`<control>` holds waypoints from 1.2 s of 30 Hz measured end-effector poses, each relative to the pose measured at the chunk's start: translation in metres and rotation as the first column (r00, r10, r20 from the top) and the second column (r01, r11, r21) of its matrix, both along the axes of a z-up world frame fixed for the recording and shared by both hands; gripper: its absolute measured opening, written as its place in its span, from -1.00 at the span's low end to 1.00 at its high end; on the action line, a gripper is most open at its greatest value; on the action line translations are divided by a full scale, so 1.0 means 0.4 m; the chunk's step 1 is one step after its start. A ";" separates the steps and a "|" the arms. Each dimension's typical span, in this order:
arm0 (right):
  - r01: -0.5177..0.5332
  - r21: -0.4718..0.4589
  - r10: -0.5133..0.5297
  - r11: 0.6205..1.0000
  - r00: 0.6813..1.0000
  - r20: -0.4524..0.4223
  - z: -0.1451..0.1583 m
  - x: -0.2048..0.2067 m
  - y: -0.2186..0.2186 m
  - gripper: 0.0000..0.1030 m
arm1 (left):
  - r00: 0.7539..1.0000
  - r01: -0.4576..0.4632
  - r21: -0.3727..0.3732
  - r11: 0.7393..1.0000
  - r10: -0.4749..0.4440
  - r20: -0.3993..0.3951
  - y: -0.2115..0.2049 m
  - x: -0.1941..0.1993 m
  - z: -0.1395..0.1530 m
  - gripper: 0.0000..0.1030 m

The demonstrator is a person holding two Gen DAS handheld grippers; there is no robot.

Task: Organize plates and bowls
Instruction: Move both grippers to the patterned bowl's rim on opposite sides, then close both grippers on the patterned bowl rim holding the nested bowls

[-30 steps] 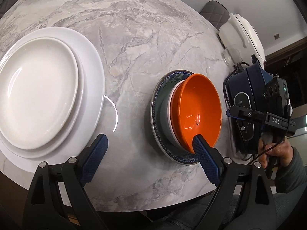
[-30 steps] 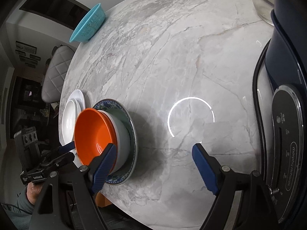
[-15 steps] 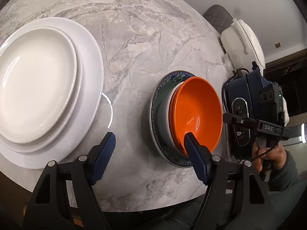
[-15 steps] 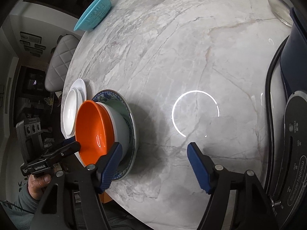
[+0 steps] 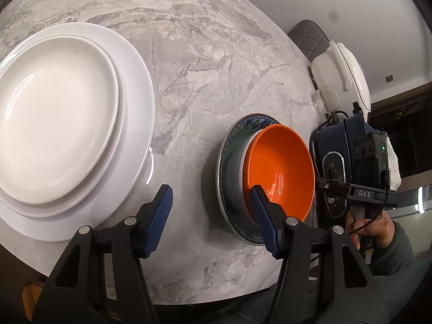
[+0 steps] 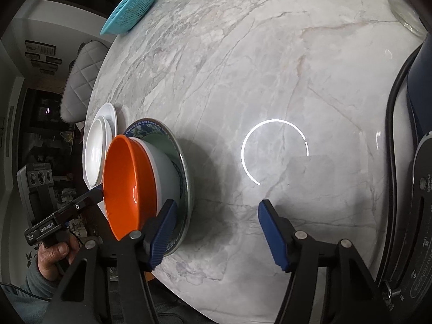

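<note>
An orange bowl (image 5: 280,167) sits nested in a white bowl (image 5: 235,170) on a blue-patterned plate (image 5: 226,145). To their left, a small white plate (image 5: 54,113) lies on a large white plate (image 5: 135,86). My left gripper (image 5: 210,210) hovers over the marble table, jaws closing with only bare table between them. Its right fingertip overlaps the orange bowl's near rim. My right gripper (image 6: 216,216) is also closing over bare table, its left finger beside the patterned plate (image 6: 186,178). From that side the orange bowl (image 6: 124,178) shows tilted in the white bowl (image 6: 167,170).
A dark blue appliance (image 5: 337,145) with a black cord stands right of the bowls and fills the right edge (image 6: 421,108). A white cooker (image 5: 340,75) sits behind it. A teal basket (image 6: 129,8) is at the far edge. The table's near edge (image 5: 189,297) lies below both grippers.
The fingers of both grippers have drawn closer together. Both views have shifted a little. The bowls and plates have stayed in place.
</note>
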State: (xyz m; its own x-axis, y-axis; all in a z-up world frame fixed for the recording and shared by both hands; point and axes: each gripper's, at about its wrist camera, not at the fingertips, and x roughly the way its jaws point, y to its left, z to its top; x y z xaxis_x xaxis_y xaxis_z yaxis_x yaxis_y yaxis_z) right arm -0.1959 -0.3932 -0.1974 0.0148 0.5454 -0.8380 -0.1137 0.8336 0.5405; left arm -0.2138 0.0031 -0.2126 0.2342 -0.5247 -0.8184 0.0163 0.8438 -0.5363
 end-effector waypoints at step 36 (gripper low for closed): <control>-0.036 0.037 0.037 0.999 0.999 -0.015 -0.035 0.020 0.019 -0.06 | 0.993 0.108 0.069 0.992 -0.104 -0.062 -0.075 0.047 -0.062 -0.36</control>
State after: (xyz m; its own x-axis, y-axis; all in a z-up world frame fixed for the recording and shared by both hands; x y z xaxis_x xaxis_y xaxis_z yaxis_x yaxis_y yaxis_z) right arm -0.1880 -0.3857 -0.2114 -0.0188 0.5757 -0.8174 -0.1350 0.8086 0.5726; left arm -0.1949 -0.0269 -0.2375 0.1315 -0.4832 -0.8656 0.0783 0.8755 -0.4768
